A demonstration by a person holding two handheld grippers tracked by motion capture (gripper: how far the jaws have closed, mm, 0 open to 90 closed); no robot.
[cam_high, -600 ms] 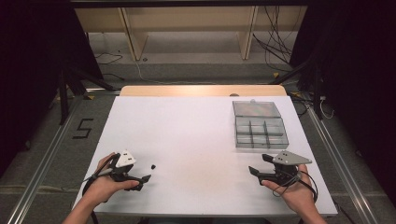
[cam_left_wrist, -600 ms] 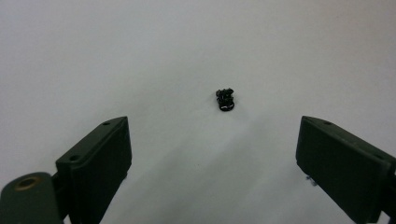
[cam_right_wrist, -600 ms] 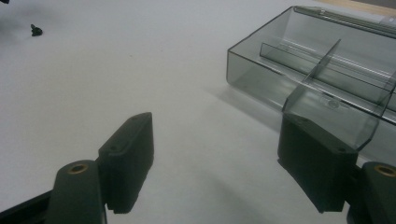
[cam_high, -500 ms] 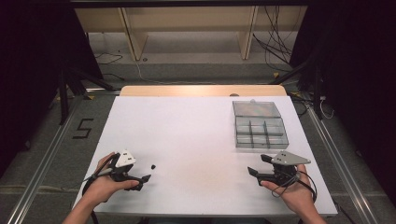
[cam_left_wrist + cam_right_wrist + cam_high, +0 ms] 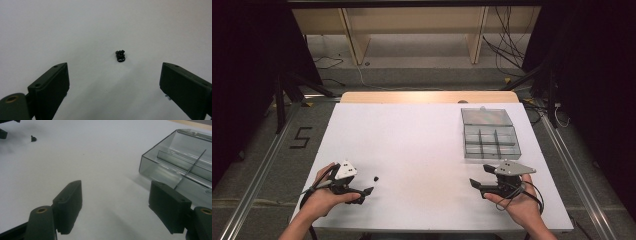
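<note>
A small black part (image 5: 376, 178) lies on the white table (image 5: 422, 145) near its front left. My left gripper (image 5: 366, 193), held in a hand, rests just left of it and points at it. In the left gripper view the part (image 5: 120, 55) sits ahead of the left gripper (image 5: 113, 83), whose jaws stand wide apart with nothing between them. My right gripper (image 5: 477, 186) is at the front right, open and empty (image 5: 115, 205), below a clear compartment box (image 5: 489, 132). That box (image 5: 180, 162) is close on its right; the black part (image 5: 33, 138) lies far off.
A wooden strip (image 5: 427, 96) borders the table's far edge. Beyond it stand shelf legs with loose cables (image 5: 507, 50) on the floor. A "5" (image 5: 301, 137) is marked on the floor to the left. Metal rails run along both sides.
</note>
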